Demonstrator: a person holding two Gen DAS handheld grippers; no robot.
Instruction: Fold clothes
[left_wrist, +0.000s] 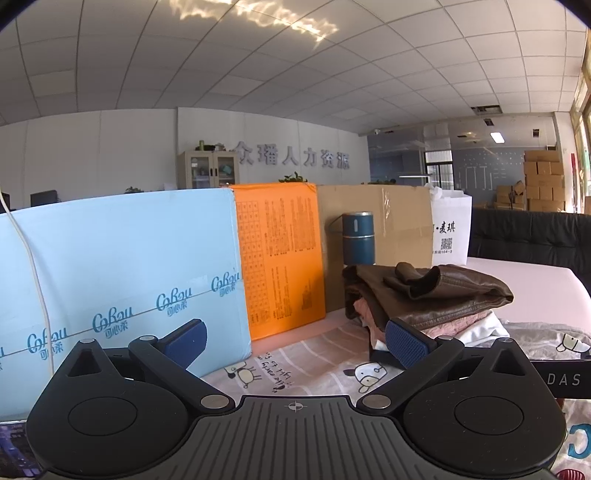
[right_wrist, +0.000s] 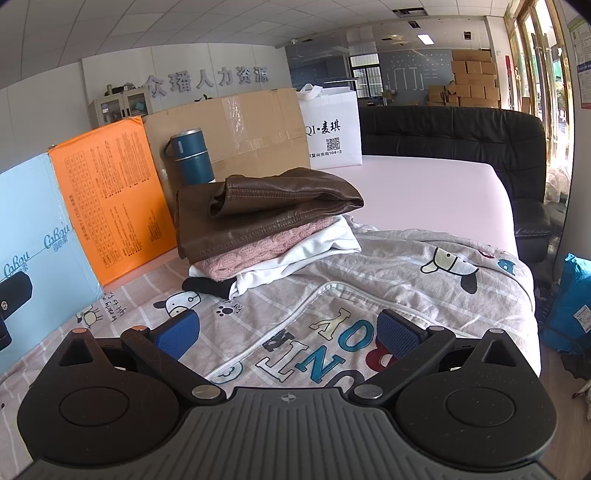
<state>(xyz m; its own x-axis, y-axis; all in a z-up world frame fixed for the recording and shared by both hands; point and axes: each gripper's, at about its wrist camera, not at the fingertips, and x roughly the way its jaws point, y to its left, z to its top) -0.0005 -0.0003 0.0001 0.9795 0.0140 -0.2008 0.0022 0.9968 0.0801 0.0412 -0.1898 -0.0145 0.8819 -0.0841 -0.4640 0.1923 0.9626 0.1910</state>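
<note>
The right gripper hangs just above a grey printed garment with a zip and big letters, which lies spread flat on the bed. Its fingers are spread wide with nothing between them but the cloth below, and they do not touch it. The gripper points forward and slightly down, toward the pile ahead.

The left gripper is also spread wide and empty, held close to level over a checked sheet with cartoon cows. Its right finger sits just in front of the lower edge of the pile; whether it touches the pile cannot be told.

Beyond both grippers stands a pile of folded clothes: a black piece at the bottom, then white, then pink knit, with a brown leather jacket on top.

Behind the pile, a blue flask stands upright. A row of boxes walls off the left side: a light blue box, an orange box and a cardboard box, then a white bag. A black sofa backs the bare pink end of the bed, with stacked cartons far off.
</note>
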